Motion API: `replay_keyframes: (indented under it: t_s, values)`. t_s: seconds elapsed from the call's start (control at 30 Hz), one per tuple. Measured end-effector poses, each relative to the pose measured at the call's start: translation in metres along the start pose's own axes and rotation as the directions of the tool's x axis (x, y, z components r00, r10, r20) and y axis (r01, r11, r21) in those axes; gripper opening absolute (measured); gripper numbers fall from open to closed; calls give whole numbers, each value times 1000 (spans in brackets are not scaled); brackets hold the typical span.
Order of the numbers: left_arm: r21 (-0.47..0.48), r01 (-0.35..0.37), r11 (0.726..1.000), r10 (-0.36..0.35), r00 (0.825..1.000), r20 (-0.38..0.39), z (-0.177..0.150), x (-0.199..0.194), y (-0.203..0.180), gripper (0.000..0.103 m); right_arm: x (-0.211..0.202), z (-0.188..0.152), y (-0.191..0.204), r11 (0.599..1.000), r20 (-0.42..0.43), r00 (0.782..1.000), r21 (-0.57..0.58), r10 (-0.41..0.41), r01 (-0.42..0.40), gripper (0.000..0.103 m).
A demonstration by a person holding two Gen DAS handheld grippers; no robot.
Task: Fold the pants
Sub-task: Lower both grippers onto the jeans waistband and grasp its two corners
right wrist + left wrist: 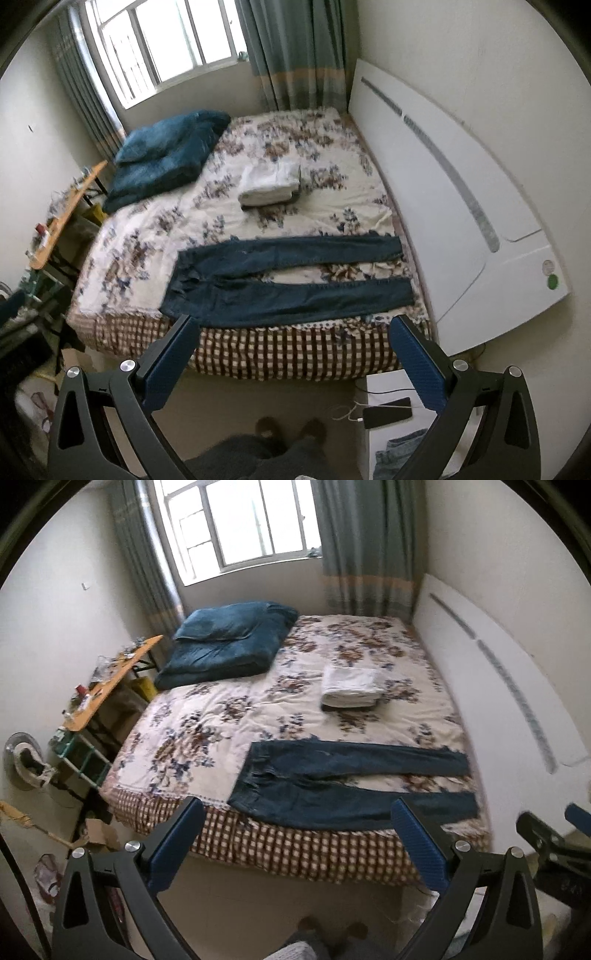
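Dark blue jeans (332, 782) lie flat along the near edge of the bed, waistband to the left, both legs spread apart toward the right; they also show in the right wrist view (288, 280). My left gripper (297, 805) is open and empty, held off the bed just in front of the jeans. My right gripper (293, 321) is open and empty, also in front of the bed edge; part of it shows at the right of the left wrist view (546, 834).
The bed (207, 709) has a floral sheet and a checked skirt (295, 354). A folded white stack (351, 686) and a blue quilt (229, 642) lie farther back. A cluttered side table (110, 679) stands left. A white headboard (443, 177) is right. A white box with a phone (388, 410) is on the floor.
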State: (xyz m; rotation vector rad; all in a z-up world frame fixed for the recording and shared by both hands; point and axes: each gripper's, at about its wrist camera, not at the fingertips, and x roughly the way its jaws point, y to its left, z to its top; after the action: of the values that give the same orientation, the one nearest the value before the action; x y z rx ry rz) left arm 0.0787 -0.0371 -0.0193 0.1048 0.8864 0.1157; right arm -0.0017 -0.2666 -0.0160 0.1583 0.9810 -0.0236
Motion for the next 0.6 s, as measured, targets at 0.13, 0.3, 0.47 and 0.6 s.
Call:
replay_keyframes:
  t_s: [0.13,0.3,0.47,0.6]
  values:
    - [17,-57,998,58,996,-65,3,62,-3,103,67,10,9,1000,-77,997,8,10,-9,103]
    - [40,-60,997,66,982,-178,13,148,-3,103,170,25,0,1000,-167,986,21,-9,12,103]
    - [77,-48,996,67,959,-275,37,248,-3,103,271,61,3,998,-232,971,32,-51,61,103]
    - [142,-1,990,52,934,-355,64,341,-5,103,361,102,16,995,-292,952,13,-90,98,103]
